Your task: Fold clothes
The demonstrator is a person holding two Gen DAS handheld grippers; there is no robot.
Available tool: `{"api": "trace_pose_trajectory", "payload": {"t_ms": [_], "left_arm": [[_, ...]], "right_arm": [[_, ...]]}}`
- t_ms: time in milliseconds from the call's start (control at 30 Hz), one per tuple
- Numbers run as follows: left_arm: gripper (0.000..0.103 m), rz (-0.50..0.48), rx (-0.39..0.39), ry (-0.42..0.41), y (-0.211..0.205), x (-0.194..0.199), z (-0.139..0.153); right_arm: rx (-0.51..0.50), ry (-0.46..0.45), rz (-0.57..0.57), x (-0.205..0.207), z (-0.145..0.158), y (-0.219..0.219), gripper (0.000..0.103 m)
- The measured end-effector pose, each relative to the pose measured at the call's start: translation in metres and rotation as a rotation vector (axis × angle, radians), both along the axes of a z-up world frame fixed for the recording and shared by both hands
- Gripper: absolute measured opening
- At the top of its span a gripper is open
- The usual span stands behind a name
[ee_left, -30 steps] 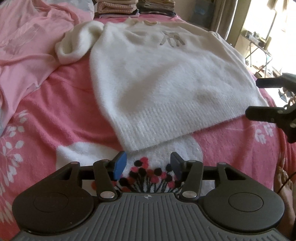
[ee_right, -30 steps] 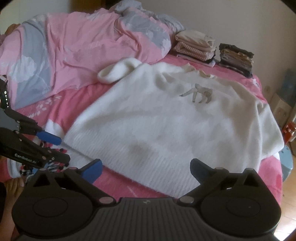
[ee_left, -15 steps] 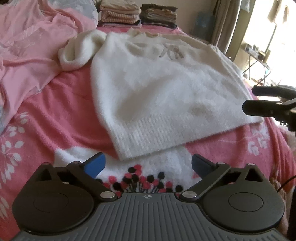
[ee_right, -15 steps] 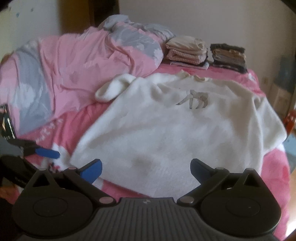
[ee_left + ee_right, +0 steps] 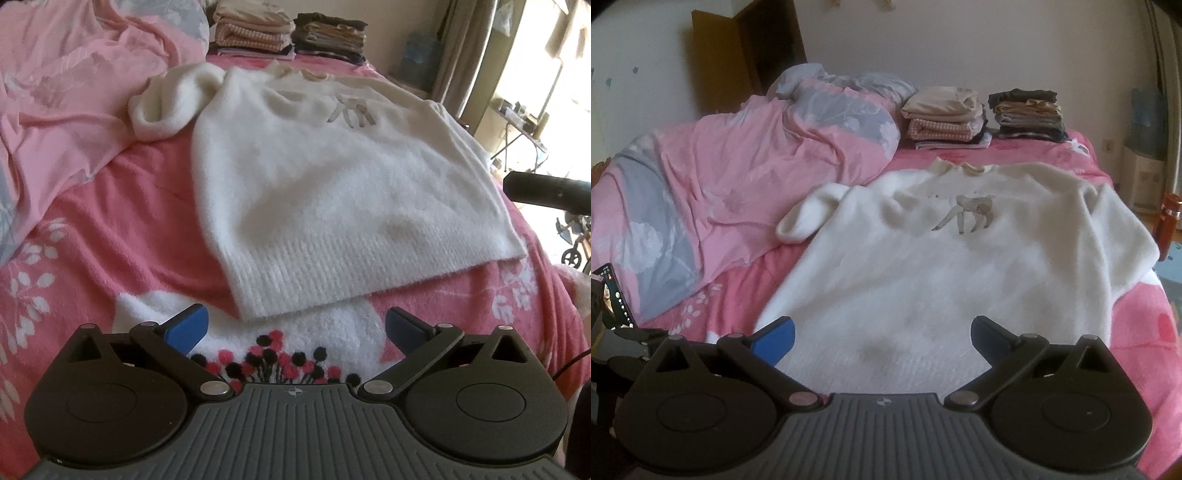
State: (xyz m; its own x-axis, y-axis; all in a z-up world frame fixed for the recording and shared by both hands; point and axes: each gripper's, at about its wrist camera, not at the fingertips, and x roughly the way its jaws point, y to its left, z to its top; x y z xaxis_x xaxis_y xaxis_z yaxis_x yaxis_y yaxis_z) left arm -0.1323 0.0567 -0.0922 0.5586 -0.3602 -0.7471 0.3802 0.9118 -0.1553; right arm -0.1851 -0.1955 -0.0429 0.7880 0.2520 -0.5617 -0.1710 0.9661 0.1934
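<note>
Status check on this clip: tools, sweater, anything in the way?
Left tool just opened, empty; right tool open, empty. White sweater flat on the bed, unfolded, one sleeve bunched. Pink duvet beside it, apart.

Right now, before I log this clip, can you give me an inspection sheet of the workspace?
Surface: bed under a pink blanket.
Job's things: white sweater spread flat, front up, one sleeve bunched; two folded stacks behind it.
Clutter: rumpled pink and grey duvet.
Grippers: left gripper open, jaws just opened, nothing between them; right gripper open over the hem, gripping nothing.
Cables: thin dark cable at the right edge.
Surroundings: wall, wooden door, curtain, bright window.
</note>
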Motion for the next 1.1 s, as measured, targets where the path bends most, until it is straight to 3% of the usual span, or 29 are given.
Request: {"api": "trace_pose_trajectory", "payload": {"t_ms": [567, 1100], "left_arm": [[0.103, -0.012, 0.025, -0.052, 0.0007, -0.0001, -0.0015], [0.103, -0.018, 0.071, -0.087, 0.0001, -0.0020, -0.0024]], "right_arm": [[0.086, -0.003, 0.019, -0.0043, -0.0017, -0.0073, 0.103], [0.088, 0.022, 0.050, -0.0034, -0.0056, -0.0017, 0.103]]}}
